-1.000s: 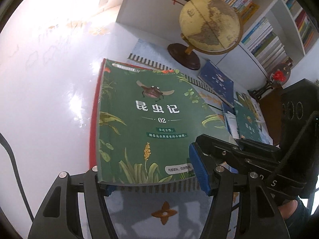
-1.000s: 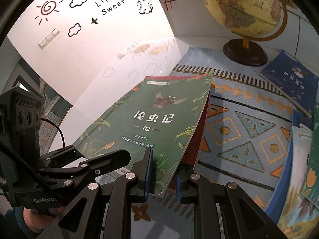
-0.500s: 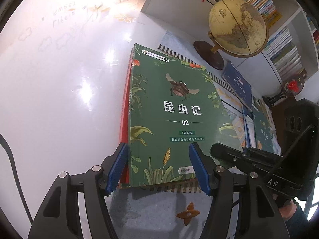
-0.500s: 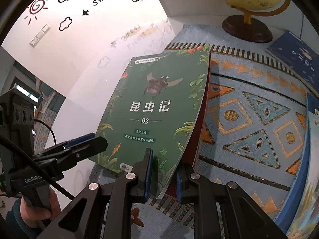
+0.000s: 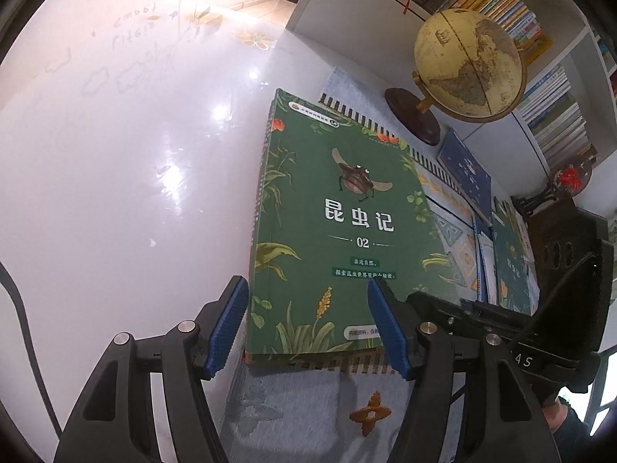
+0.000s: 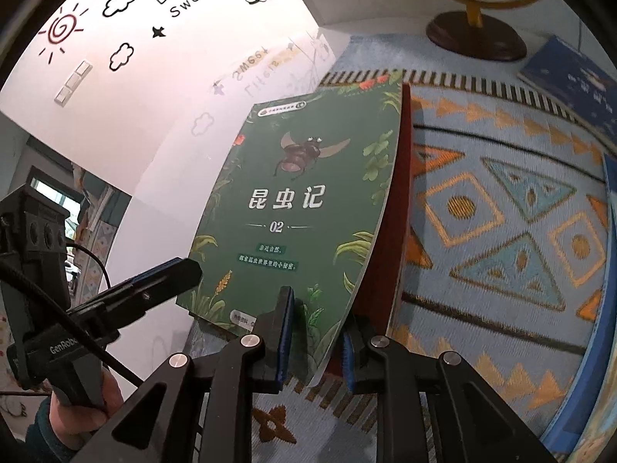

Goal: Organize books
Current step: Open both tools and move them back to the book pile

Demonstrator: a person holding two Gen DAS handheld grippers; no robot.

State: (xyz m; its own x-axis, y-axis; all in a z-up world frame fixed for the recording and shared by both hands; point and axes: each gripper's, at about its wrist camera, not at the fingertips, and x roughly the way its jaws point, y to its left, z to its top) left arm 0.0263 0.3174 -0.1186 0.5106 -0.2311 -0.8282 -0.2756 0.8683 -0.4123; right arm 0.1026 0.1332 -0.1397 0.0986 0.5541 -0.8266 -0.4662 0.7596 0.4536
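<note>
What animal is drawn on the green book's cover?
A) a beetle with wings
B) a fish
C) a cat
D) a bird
A: the green book shows a brown beetle with its wings spread, drawn above the white title.

- The green book with a bug on it lies on a red book.
- The right gripper is opening, with the green book's corner between its blue pads.
- The left gripper is by the book's left edge.
- A patterned rug lies underneath.
</note>
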